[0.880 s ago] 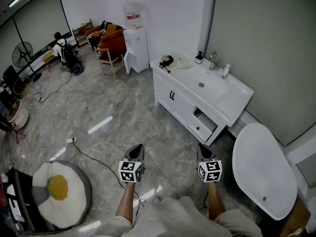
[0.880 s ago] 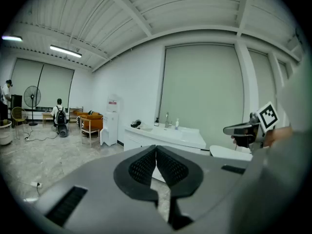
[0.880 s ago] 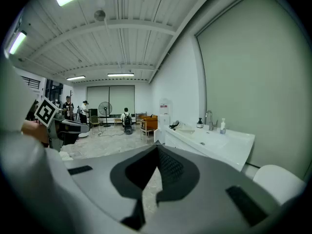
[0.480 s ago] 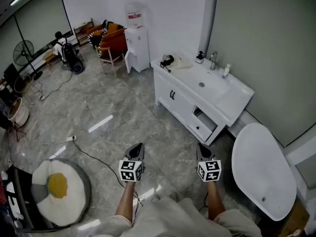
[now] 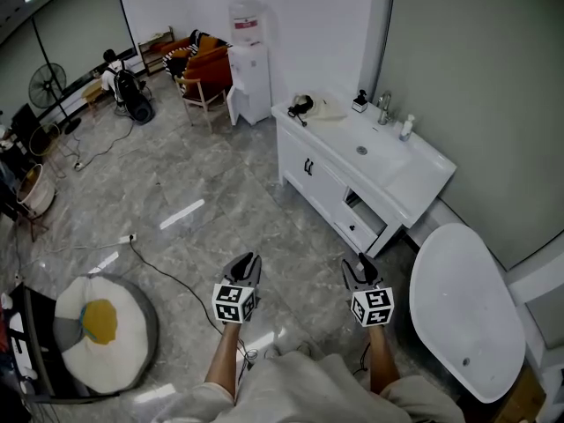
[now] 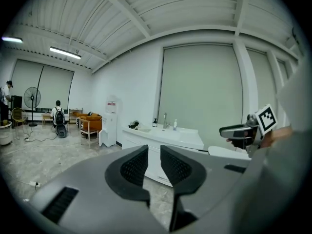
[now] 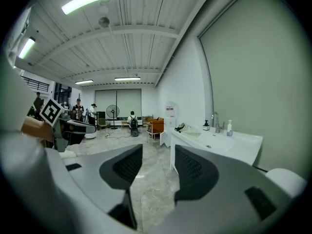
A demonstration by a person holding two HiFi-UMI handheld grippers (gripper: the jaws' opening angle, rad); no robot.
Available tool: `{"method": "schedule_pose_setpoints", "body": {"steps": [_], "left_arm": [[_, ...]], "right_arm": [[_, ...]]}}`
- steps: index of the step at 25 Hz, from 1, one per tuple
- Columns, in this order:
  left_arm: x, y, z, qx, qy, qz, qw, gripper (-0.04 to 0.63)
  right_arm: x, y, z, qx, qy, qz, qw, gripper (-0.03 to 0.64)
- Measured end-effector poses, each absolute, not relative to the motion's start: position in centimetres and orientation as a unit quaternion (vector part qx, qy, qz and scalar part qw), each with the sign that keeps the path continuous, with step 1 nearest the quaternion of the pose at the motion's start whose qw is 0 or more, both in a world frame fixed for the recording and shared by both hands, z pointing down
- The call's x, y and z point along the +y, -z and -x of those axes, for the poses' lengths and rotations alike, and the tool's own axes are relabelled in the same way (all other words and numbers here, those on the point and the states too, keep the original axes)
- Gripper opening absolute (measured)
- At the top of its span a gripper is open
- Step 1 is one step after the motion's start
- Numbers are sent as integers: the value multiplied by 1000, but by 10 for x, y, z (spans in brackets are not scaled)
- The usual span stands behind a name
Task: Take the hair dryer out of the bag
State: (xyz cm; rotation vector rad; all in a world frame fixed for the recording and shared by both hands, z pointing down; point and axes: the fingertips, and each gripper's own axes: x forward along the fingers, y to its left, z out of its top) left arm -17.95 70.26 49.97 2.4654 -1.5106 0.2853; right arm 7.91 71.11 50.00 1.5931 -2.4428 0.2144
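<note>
Head view, veined glossy floor [image 5: 203, 192], white vanity [image 5: 322, 183] (right gripper [image 5: 359, 268] agape)

A small black hair dryer [image 5: 300, 106] lies on the left end of the white vanity counter [image 5: 401, 167], far off at about 12 o'clock in the head view. A pale cream soft bag [image 5: 325, 109] sits slumped and flat just at the dryer's 3 o'clock, the two touching. At this distance it cannot be told whether any part of the dryer is inside the bag's mouth.
</note>
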Motion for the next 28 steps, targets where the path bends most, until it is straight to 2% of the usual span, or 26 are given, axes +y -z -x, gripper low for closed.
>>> {"method": "schedule_pose_setpoints", "body": {"steps": [3, 7, 10, 20, 28], "left_arm": [[697, -504, 165, -512, -100, -845, 120, 166], [691, -506, 150, -508, -99, -848, 113, 243], [686, -510, 143, -509, -97, -849, 107, 265], [653, -520, 135, -509, -105, -848, 106, 265], [582, -530, 140, -509, -102, -848, 106, 265]], "right_arm": [[707, -501, -82, -842, -71, -525, 104, 226], [697, -500, -89, -846, -66, -519, 105, 262], [690, -500, -94, -847, -64, -518, 104, 262], [648, -507, -102, -844, -58, -522, 108, 252], [582, -516, -99, -841, -54, -527, 115, 247]]}}
